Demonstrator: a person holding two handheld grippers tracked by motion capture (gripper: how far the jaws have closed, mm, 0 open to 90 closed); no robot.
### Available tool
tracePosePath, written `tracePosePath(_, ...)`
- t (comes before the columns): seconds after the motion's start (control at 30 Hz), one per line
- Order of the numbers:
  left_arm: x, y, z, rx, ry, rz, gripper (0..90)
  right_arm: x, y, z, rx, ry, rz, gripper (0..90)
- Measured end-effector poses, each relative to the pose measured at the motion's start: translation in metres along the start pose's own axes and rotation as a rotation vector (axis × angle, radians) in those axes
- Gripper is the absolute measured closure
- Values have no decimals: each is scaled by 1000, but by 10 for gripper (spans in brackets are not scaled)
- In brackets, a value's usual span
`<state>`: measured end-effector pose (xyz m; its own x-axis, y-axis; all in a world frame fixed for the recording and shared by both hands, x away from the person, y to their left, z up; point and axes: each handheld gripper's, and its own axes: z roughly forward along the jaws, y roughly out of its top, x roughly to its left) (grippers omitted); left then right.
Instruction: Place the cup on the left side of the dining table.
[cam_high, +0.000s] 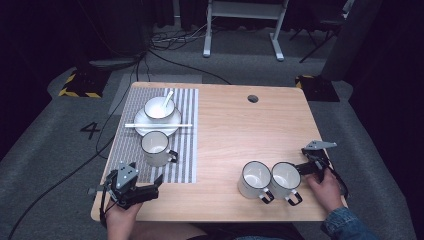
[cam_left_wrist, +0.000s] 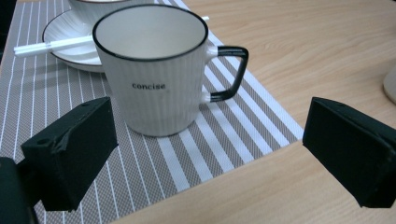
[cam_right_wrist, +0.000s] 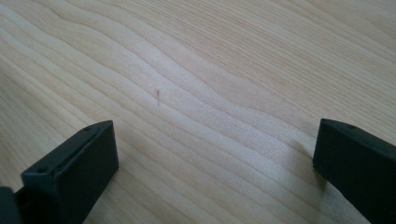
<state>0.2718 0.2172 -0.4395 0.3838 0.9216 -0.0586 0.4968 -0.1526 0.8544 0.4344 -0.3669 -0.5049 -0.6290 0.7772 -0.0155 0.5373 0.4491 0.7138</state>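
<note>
- The left gripper (cam_high: 159, 181) sits at the near-left corner of the wooden table (cam_high: 235, 125), its jaws spread wide with nothing between them; in the left gripper view they frame a mug without touching it
- That mug (cam_left_wrist: 154, 65) is white and ribbed with a black rim, a black handle and the word "concise" on its side; it stands upright on the near part of a grey striped placemat (cam_high: 185, 150)
- Just behind it on the placemat is a white plate (cam_high: 150, 128) with a white bowl (cam_high: 159, 107) on it, a spoon (cam_high: 167, 99) resting in the bowl and white chopsticks (cam_high: 157, 125) lying across the plate
- The right gripper (cam_high: 301, 167), held in the right hand (cam_high: 326, 189) at the near-right side, has its jaws wide apart over bare wood in the right gripper view, holding nothing
- Two more white mugs stand touching side by side near the front edge: the left mug (cam_high: 253, 179) and the right mug (cam_high: 285, 181), handles toward the person
- The right gripper lies just beside the right mug; contact cannot be told
</note>
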Motion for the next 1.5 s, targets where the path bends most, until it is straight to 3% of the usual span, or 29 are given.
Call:
tracePosePath(0.23, -2, -12, -3, 42, 34, 21, 39, 0, 0, 0, 0, 0, 0, 2)
tracePosePath(0.4, 2, -24, -3, 103, 69, 36, 41, 0, 0, 0, 0, 0, 0, 2)
tracePosePath(0.6, 7, -35, -1, 152, 63, 14, 42, 0, 0, 0, 0, 0, 0, 3)
tracePosePath(0.8, 11, -43, 9, 270, 93, 9, 63, 0, 0, 0, 0, 0, 0, 2)
tracePosePath(1.2, 14, -51, 23, 383, 101, -27, 80, 0, 0, 0, 0, 0, 0, 2)
tracePosePath(1.3, 16, -52, 23, 372, 79, -44, 73, 0, 0, 0, 0, 0, -1, 2)
tracePosePath(1.43, 17, -55, 24, 345, 83, -23, 49, 0, 0, 0, 0, 0, -1, 2)
tracePosePath(1.5, 19, -64, 25, 271, 69, -7, 10, 0, 0, 0, 0, 0, 0, 2)
